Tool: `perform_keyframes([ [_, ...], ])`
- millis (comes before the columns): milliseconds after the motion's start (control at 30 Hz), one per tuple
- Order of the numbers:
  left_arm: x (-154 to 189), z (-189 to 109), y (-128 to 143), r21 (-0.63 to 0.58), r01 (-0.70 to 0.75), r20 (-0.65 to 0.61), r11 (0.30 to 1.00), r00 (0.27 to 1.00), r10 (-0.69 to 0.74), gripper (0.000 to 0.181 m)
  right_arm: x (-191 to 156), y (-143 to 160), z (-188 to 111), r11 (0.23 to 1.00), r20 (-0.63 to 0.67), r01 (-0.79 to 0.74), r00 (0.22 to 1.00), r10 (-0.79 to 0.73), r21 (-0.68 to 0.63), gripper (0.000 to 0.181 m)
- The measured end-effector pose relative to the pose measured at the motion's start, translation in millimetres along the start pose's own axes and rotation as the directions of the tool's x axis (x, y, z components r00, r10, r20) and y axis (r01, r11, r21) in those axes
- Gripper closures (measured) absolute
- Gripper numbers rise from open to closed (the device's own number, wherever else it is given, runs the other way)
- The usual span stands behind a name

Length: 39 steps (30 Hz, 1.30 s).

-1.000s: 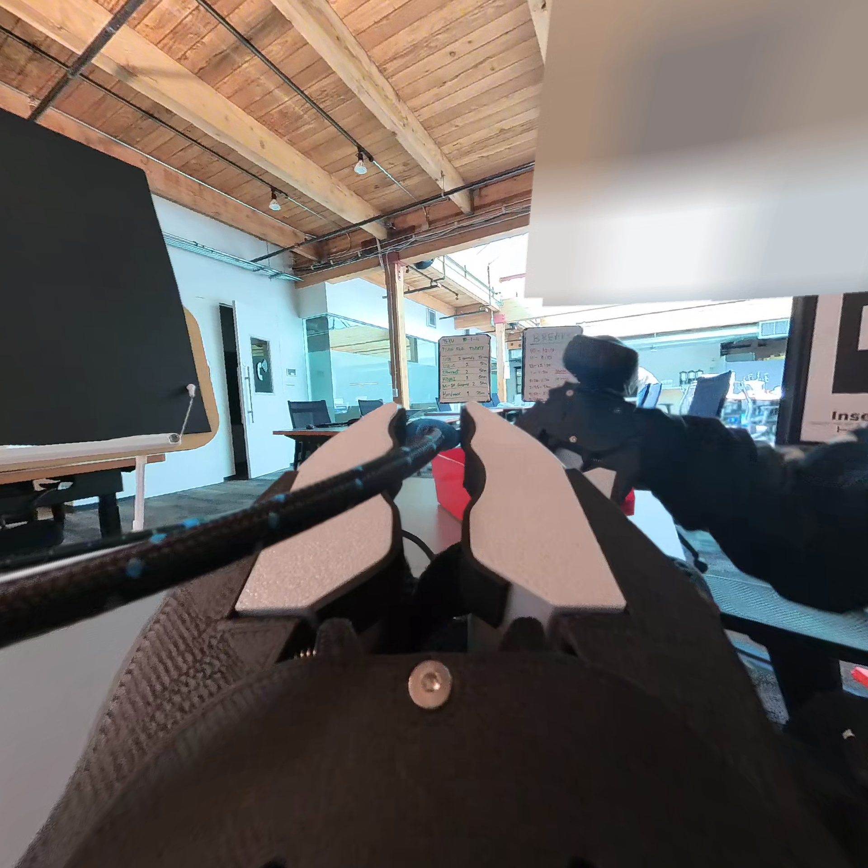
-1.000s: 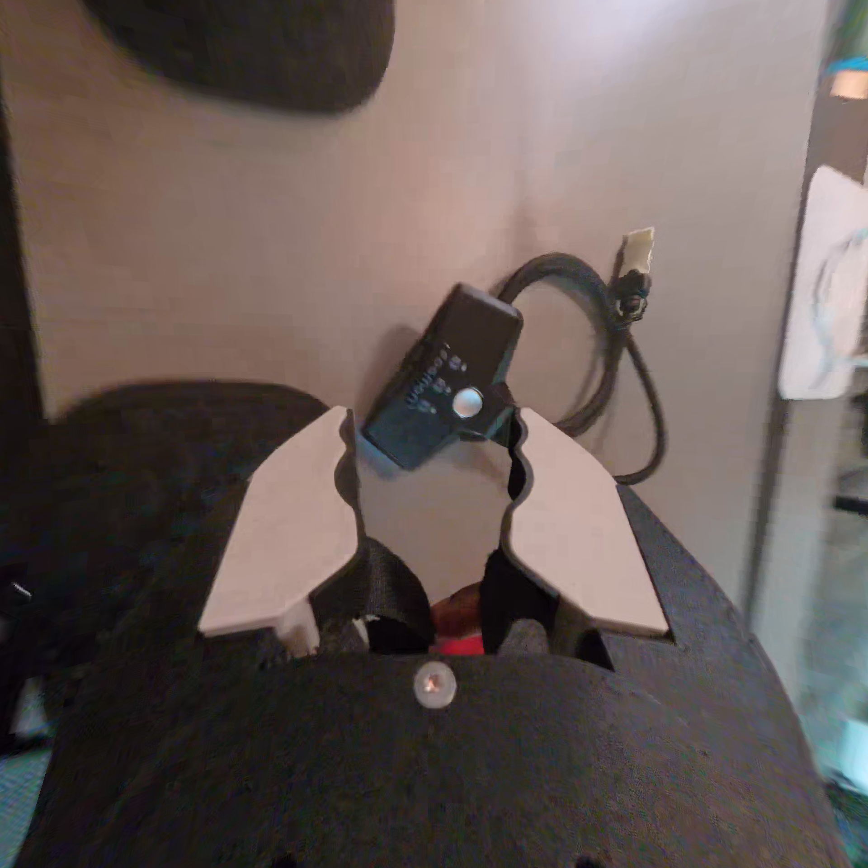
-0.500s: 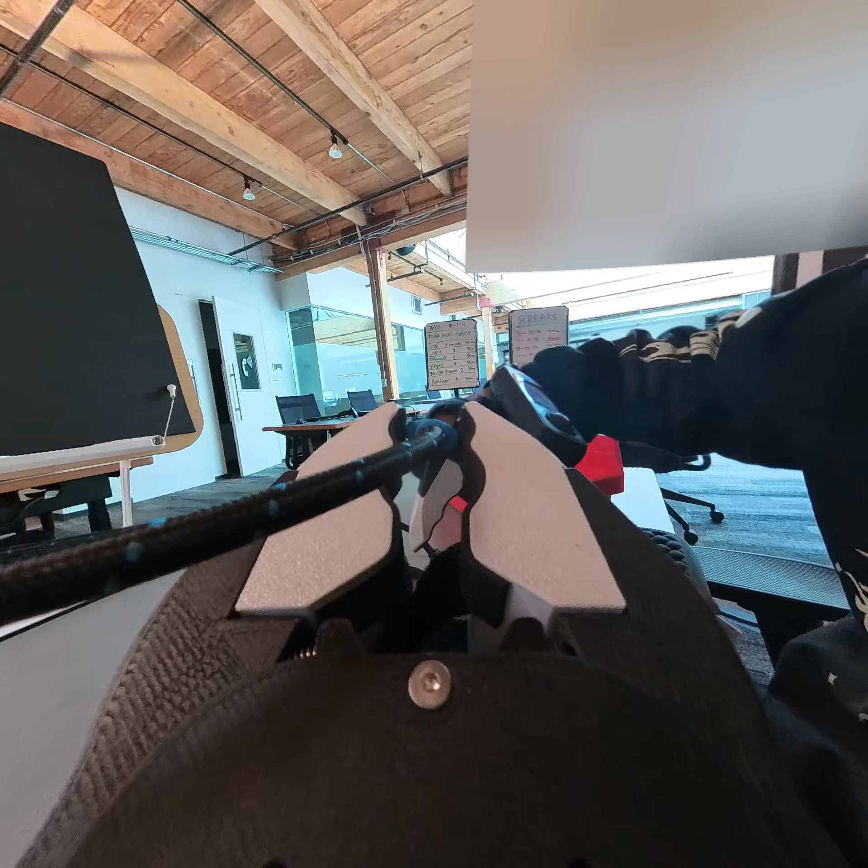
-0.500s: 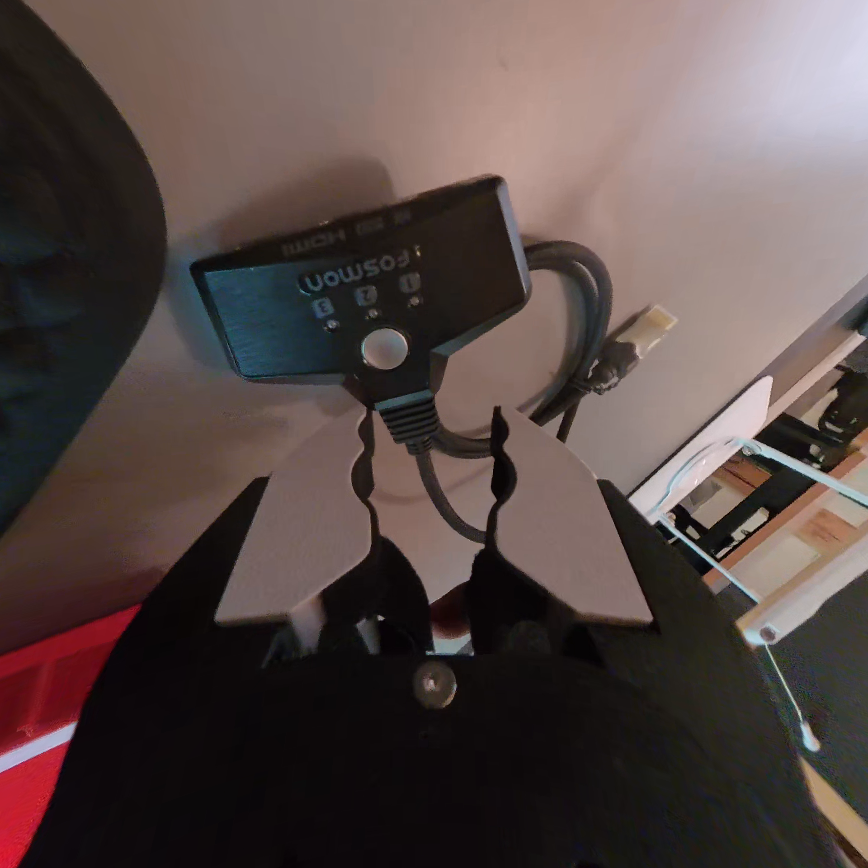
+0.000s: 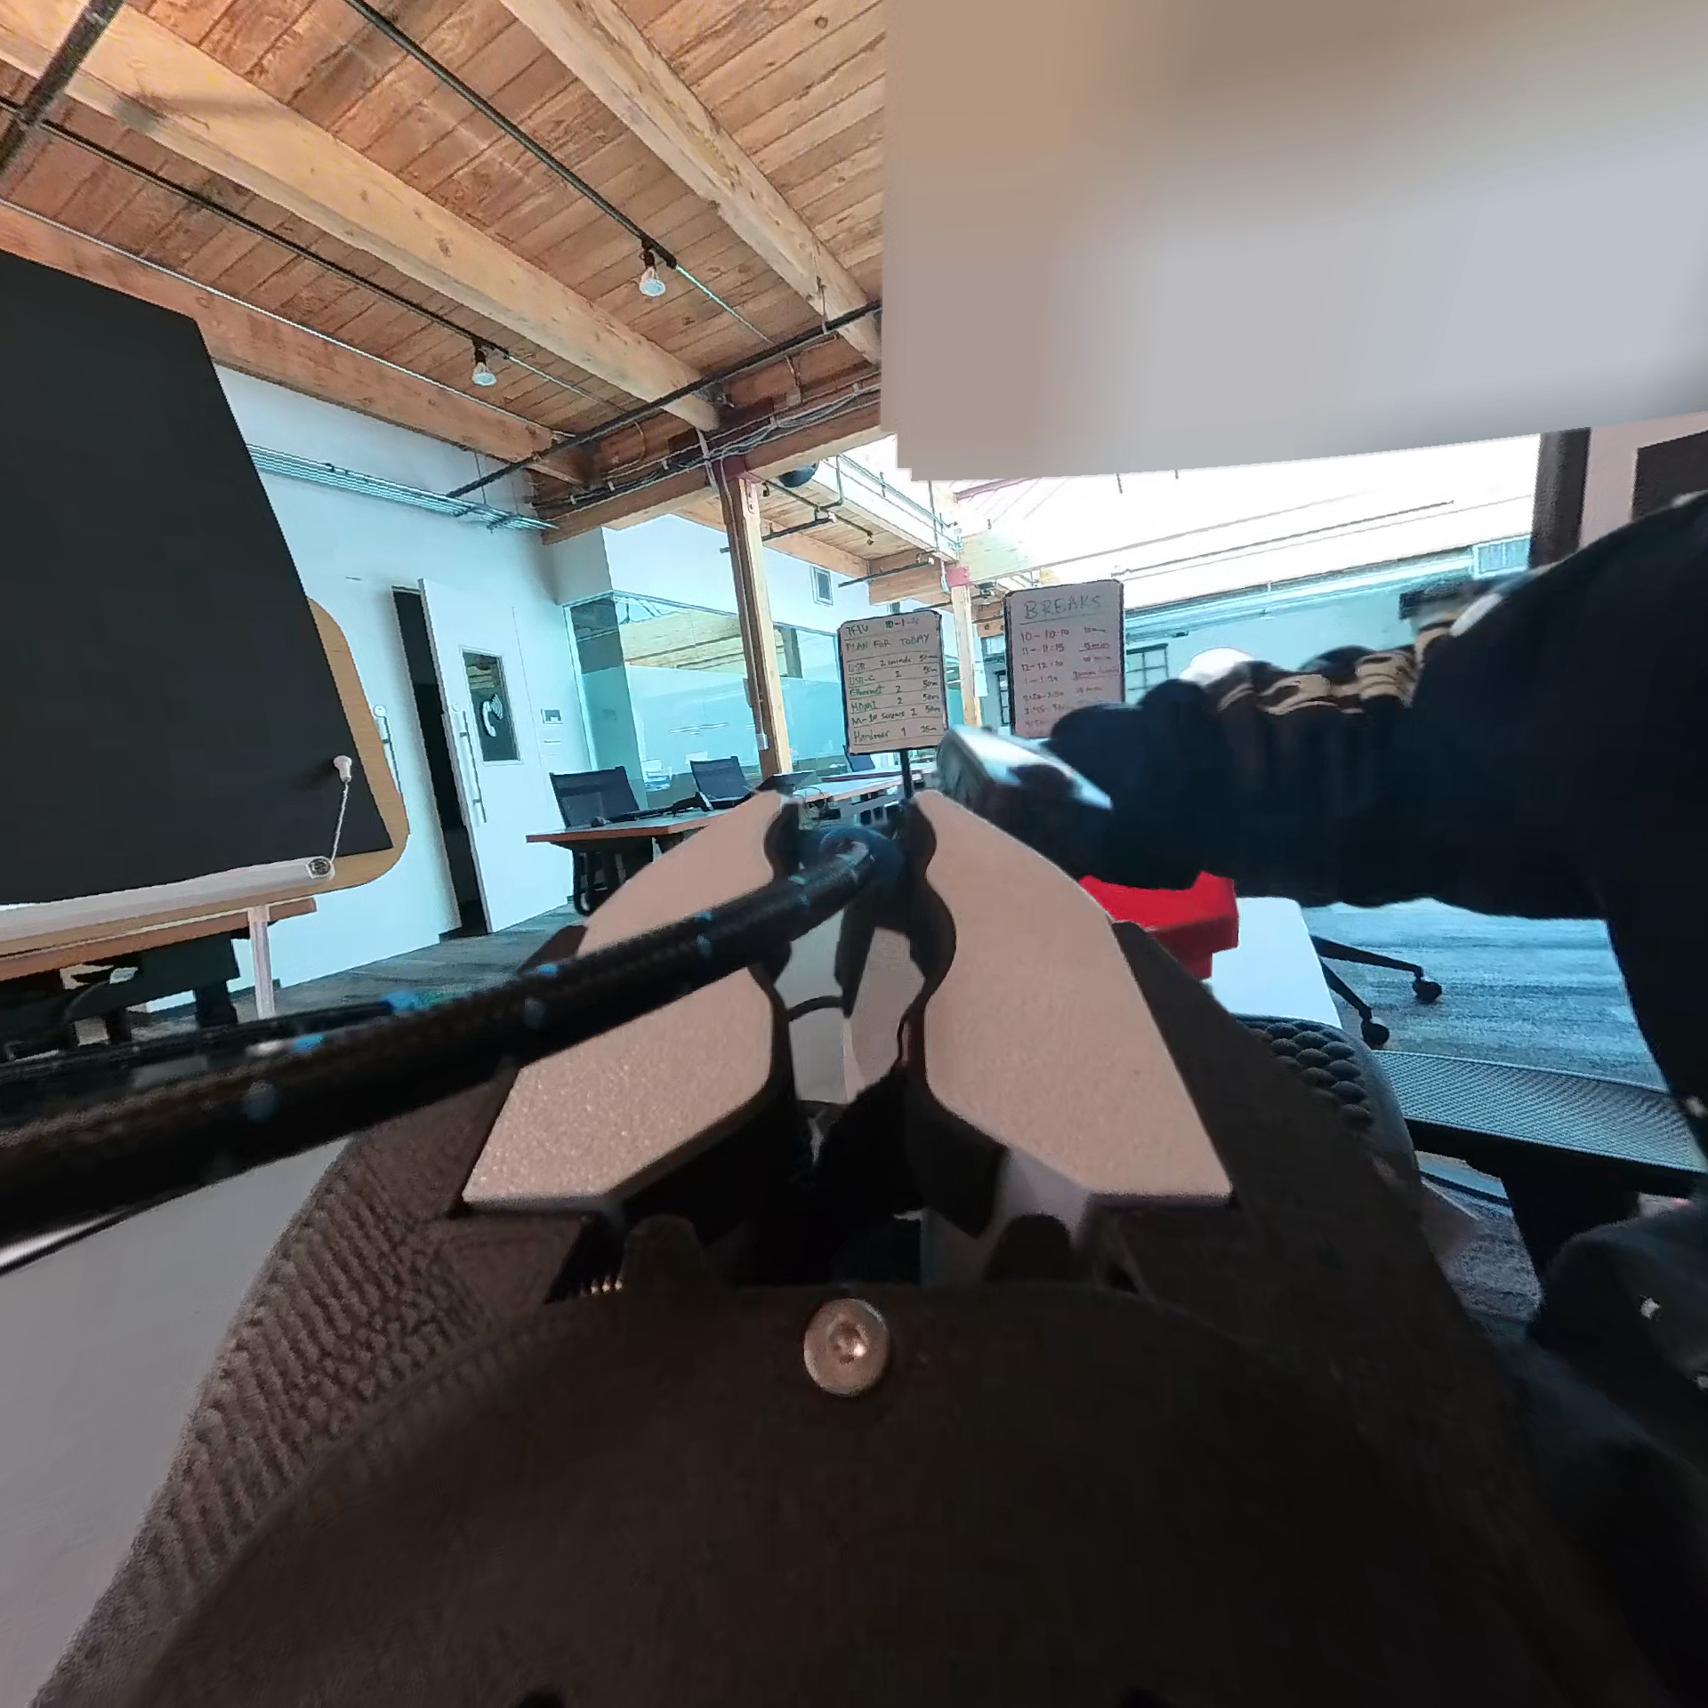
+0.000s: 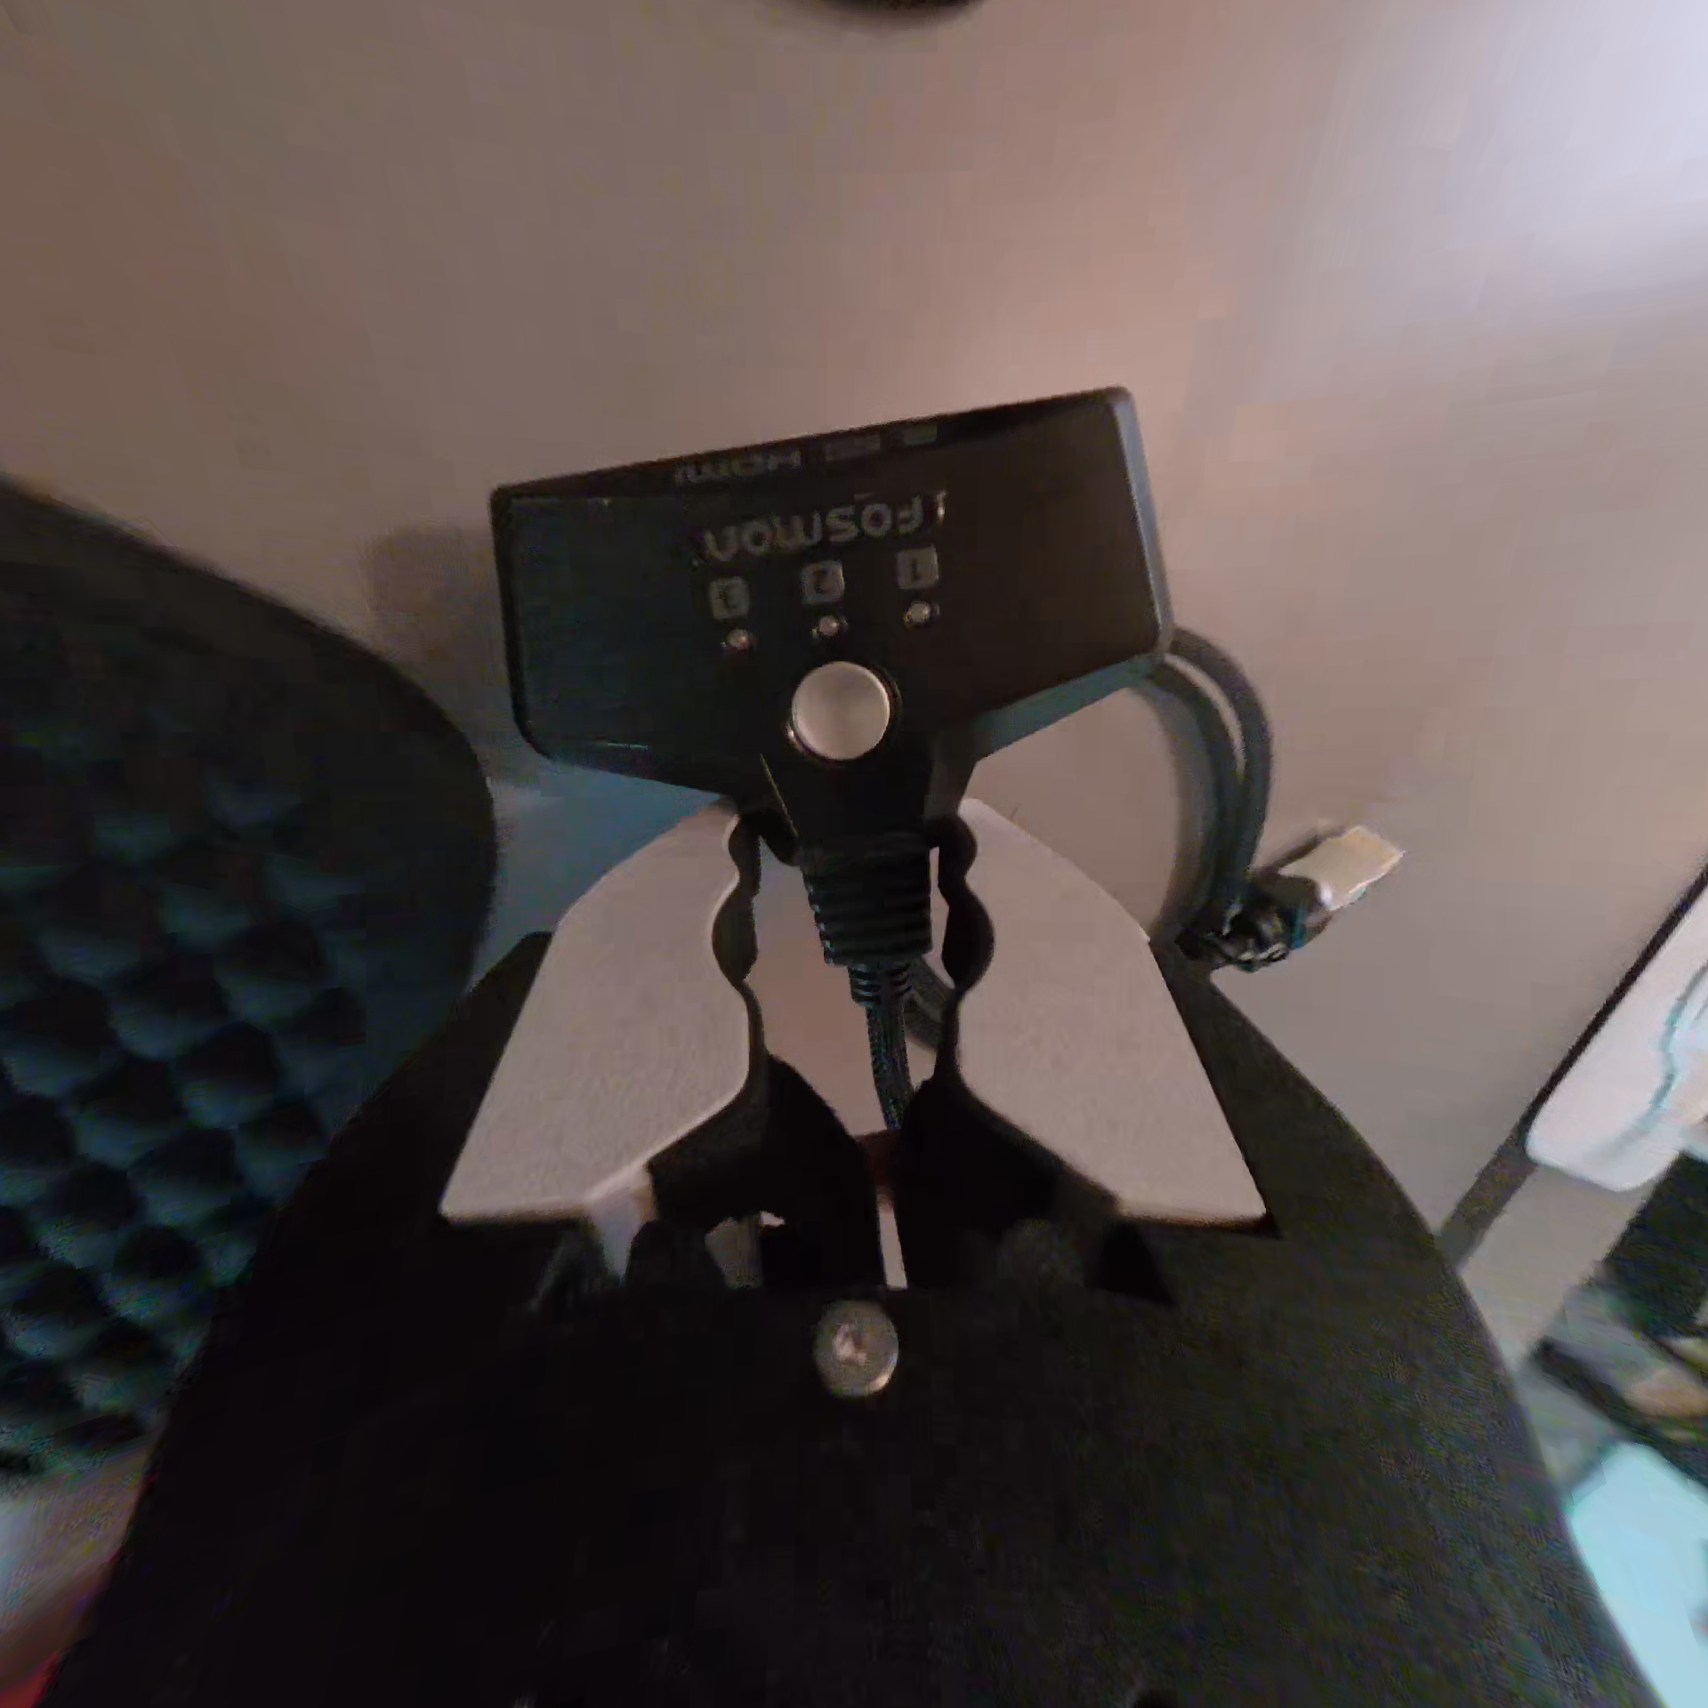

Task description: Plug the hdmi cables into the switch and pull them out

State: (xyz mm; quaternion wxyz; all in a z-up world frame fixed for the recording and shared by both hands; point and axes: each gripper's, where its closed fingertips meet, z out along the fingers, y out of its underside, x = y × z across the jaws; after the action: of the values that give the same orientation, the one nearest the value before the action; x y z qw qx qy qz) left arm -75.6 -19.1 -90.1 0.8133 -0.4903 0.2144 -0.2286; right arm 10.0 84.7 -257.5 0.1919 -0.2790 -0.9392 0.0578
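- Closing in since half a second ago, the right hand-held gripper (image 6: 848,832) now has its white fingers (image 6: 647,998) on either side of the ribbed collar where the cord leaves the switch (image 6: 832,601); earlier that collar sat just ahead of the tips.
- Its jaws stand narrowly apart around the collar, near it on both sides, but I cannot tell whether they press on it.
- Nearest in the left wrist view, the left hand-held gripper (image 5: 850,832) is clamped on the end of a black braided cable (image 5: 518,1007) with blue flecks, which runs off to the lower left, as it did before.
- Seen from the right wrist view, the switch is a flat black box with a round silver button, three small lights and three numbered marks, lying on the pale table (image 6: 924,231).
- Its own dark cord (image 6: 1229,739) loops to the right and ends in a light plug (image 6: 1340,860) resting on the table.
- Farther off in the left wrist view, a person's black sleeve (image 5: 1433,786) reaches in from the right, above a red box (image 5: 1174,910).
- Two whiteboards (image 5: 892,684) stand well beyond.
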Motion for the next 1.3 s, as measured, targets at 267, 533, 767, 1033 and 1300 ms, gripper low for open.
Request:
perform_keyframes([
  [267, 10, 0, 21, -0.152, -0.148, -0.073, 0.977, 0.988, 0.138, 0.16, -1, -75, -39, 0.762, -0.015, -0.365, 0.898, 0.441, 0.534, 0.143],
  [533, 25, -1, 42, -0.256, -0.117, -0.205, 0.96, 0.977, 0.064, 0.16, -11, -83, -32, 0.676, 0.027, -0.344, 0.901, 0.433, 0.652, 0.144],
  [767, 28, -2, 54, -0.319, -0.15, -0.226, 0.936, 0.971, 0.079, 0.16, -22, -82, -14, 0.724, 0.048, -0.349, 0.915, 0.401, 0.594, 0.144],
  [1033, 27, -2, 62, -0.362, -0.131, -0.218, 0.923, 0.974, 0.052, 0.16, -18, -83, -17, 0.711, 0.026, -0.341, 0.91, 0.413, 0.615, 0.144],
  [1300, 22, -1, 61, -0.372, -0.025, -0.172, 0.928, 0.984, -0.042, 0.16, -10, -83, -16, 0.733, -0.058, -0.303, 0.905, 0.422, 0.609, 0.144],
])
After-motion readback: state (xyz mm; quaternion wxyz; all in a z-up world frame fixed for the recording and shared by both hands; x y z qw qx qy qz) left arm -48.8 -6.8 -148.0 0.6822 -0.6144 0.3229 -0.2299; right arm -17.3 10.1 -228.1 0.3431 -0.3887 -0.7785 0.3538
